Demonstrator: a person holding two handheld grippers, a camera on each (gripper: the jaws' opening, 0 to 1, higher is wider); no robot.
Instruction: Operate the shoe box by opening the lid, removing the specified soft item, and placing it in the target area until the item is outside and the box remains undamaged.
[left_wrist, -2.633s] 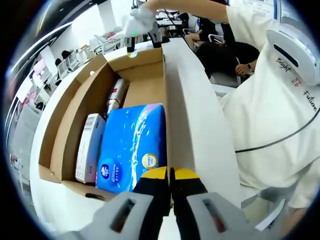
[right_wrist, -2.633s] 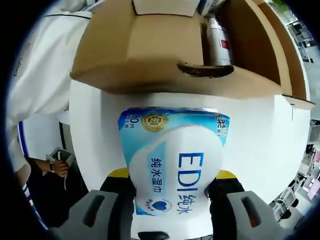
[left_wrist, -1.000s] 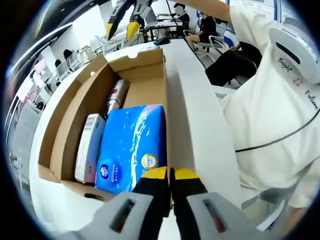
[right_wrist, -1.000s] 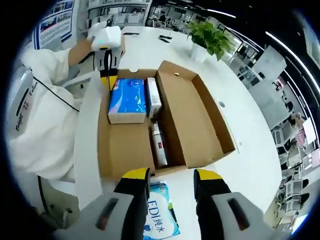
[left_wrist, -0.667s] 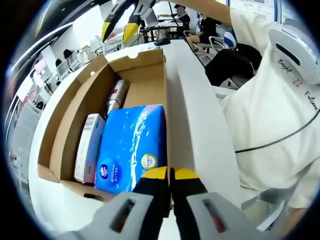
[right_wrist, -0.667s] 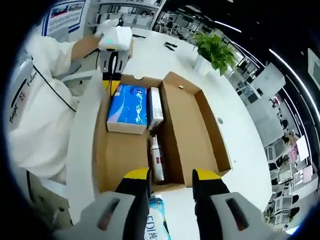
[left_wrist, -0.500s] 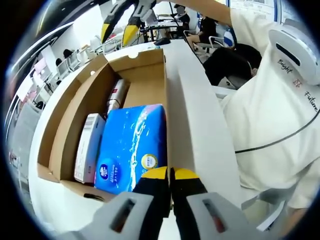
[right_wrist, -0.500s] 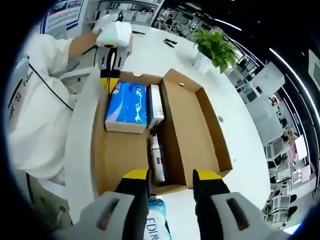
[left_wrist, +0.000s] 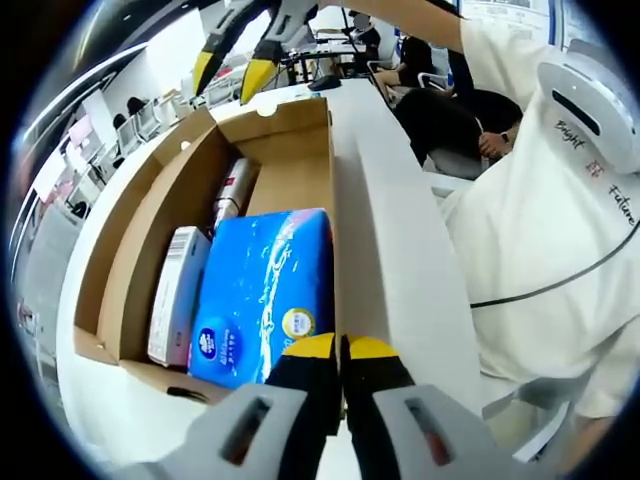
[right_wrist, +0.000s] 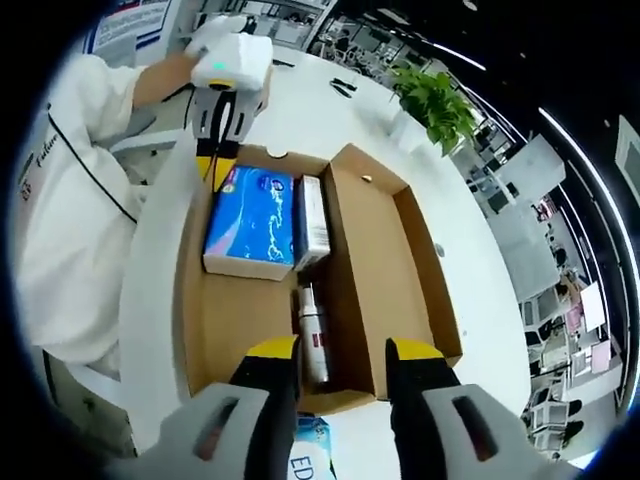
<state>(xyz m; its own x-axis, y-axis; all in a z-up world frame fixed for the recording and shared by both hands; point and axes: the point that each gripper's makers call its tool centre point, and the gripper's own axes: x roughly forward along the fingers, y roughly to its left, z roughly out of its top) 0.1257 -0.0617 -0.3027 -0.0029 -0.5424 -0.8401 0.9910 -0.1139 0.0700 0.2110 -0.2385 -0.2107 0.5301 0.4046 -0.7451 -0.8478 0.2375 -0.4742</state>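
The white surface (right_wrist: 330, 120) carries the open shoe box (right_wrist: 385, 270), lid (right_wrist: 150, 290) folded back at 9 o'clock in the right gripper view. Inside remain a blue tissue pack (right_wrist: 250, 220), a slim white carton (right_wrist: 315, 215) beside it, and a bottle (right_wrist: 312, 335) toward 6 o'clock. The wet-wipe pack (right_wrist: 308, 455) lies outside the box at 6 o'clock, so removal appears done; box walls look intact. The left claw (left_wrist: 340, 362) is clenched on the lid edge. The right claw (right_wrist: 338, 375) hangs released above the box, jaws apart. Open surface lies toward 12 and 3 o'clock.
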